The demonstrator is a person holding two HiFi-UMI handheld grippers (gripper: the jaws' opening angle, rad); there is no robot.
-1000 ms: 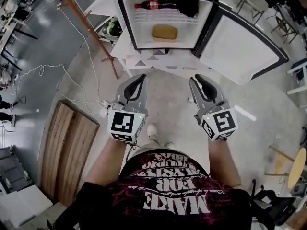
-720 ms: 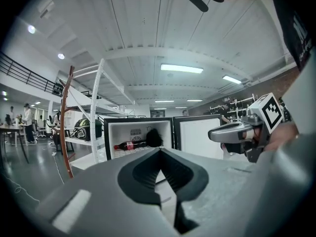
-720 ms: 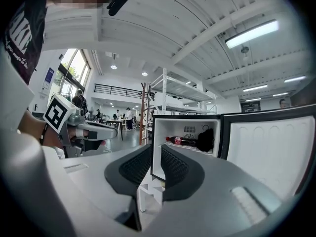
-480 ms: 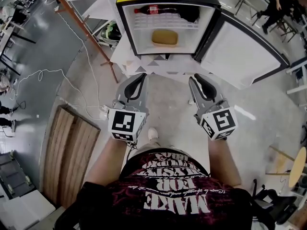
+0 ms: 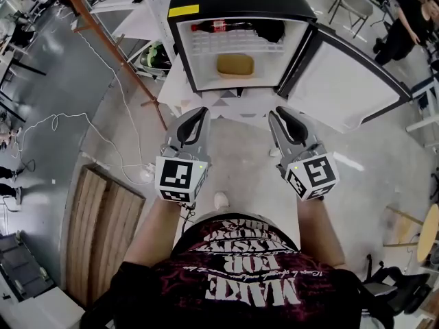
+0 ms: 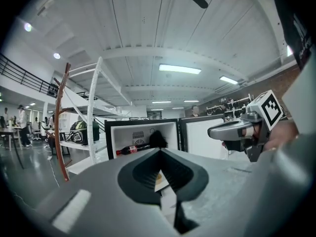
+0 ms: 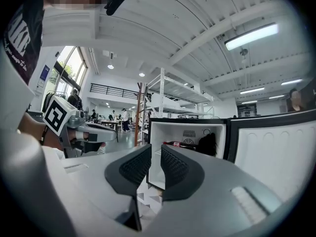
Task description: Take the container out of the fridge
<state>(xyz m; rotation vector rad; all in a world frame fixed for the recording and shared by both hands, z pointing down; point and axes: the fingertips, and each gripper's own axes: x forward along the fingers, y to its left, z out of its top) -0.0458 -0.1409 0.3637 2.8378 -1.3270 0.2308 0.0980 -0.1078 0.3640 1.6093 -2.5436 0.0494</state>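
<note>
1. Left gripper view: we see the left gripper (image 6: 160, 151) with its jaws pressed together at the tips, holding nothing.
2. In the right gripper view, the right gripper (image 7: 155, 148) has its jaws a narrow gap apart, with nothing between them.
3. We see both grippers pointing at the fridge (image 5: 180, 43), short of it. Its door (image 5: 350, 81) stands open to the right.
4. The tan container (image 5: 235, 64) sits on the fridge's lower level.
5. On the shelf above lie a cola bottle (image 5: 218, 26) and a dark thing (image 5: 273, 30) that we cannot identify.
</note>
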